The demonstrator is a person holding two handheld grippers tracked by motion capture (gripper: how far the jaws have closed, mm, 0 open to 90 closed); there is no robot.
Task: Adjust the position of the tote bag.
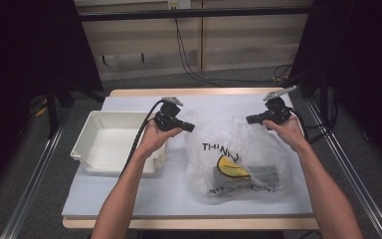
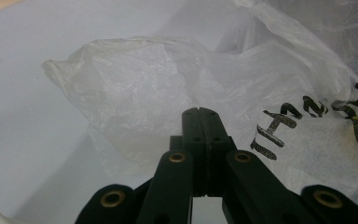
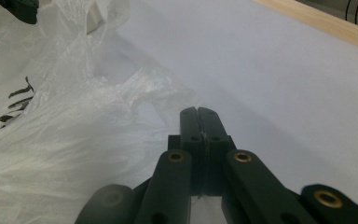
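A clear plastic bag with black lettering and a yellow face print stands on the right half of the white table. A flat dark grey object lies inside it. My left gripper is at the bag's upper left corner and my right gripper at its upper right corner. In the left gripper view the jaws are pressed together at the crumpled film, left gripper shut. In the right gripper view the right gripper is shut too, with the film running up to it.
An empty white bin sits on the table's left side, just beside my left wrist. The wooden table edge runs across the far side. Black cables trail from both grippers. Dark curtains and metal rails flank the table.
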